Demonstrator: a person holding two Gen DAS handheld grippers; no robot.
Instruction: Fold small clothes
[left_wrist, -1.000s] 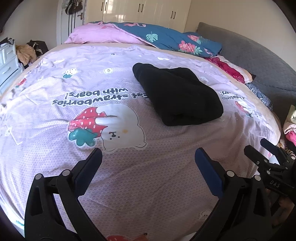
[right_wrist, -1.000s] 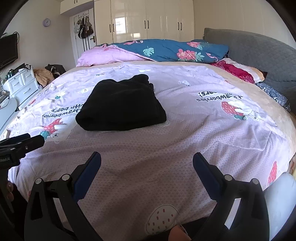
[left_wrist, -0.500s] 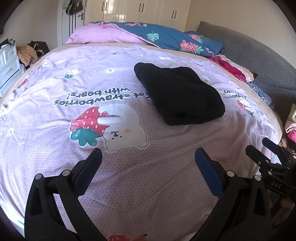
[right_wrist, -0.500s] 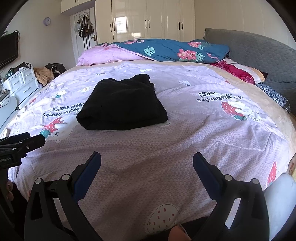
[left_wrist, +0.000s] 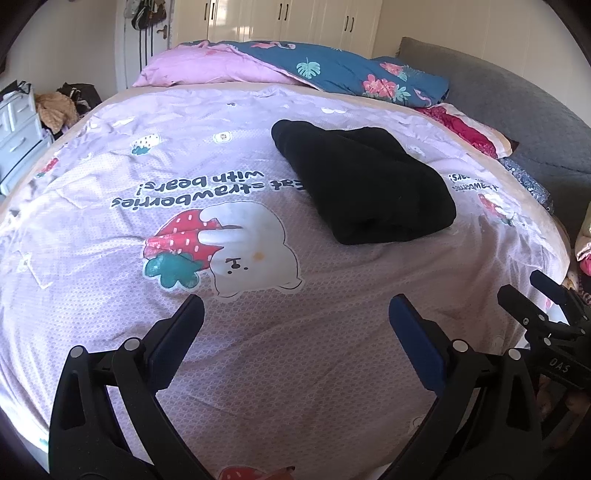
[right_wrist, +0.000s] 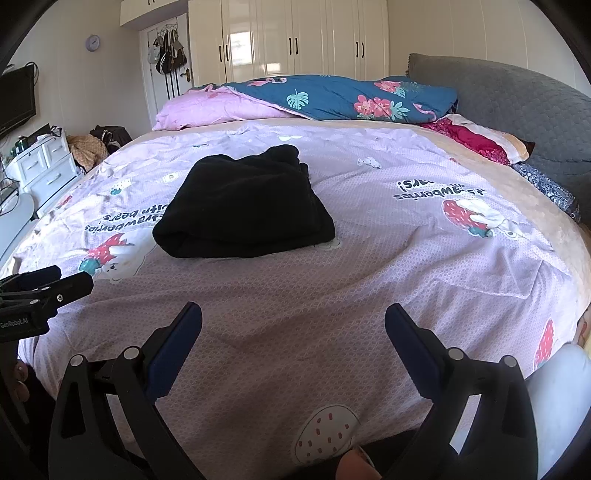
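Black, soft and thick, the folded garment (left_wrist: 364, 184) lies as a compact bundle on the lilac printed bedspread (left_wrist: 258, 350), toward the middle of the bed, its rounded folded edge facing the near side. Its far end tapers to a narrower lump. Just beside it in the left wrist view sits the print of a white bear hugging a red strawberry (left_wrist: 221, 247), under upside-down lettering about strawberries and bears; the garment covers the end of that lettering.

Neither tool touches the cloth. The left gripper (left_wrist: 295, 325) is held above the near part of the bedspread with its blue-padded fingers (left_wrist: 177, 339) spread wide and nothing between them. The right gripper (right_wrist: 293, 332) is likewise held over the near edge of the bed, fingers wide apart and empty, well short of the garment.

Farther off, a pink pillow (right_wrist: 218, 110) and a teal floral quilt (right_wrist: 351, 98) are piled at the far side of the bed, a grey padded headboard (right_wrist: 517, 110) rises on the right, cream wardrobe doors (right_wrist: 295, 37) line the back wall, and a white drawer unit (right_wrist: 44, 166) stands at the left.
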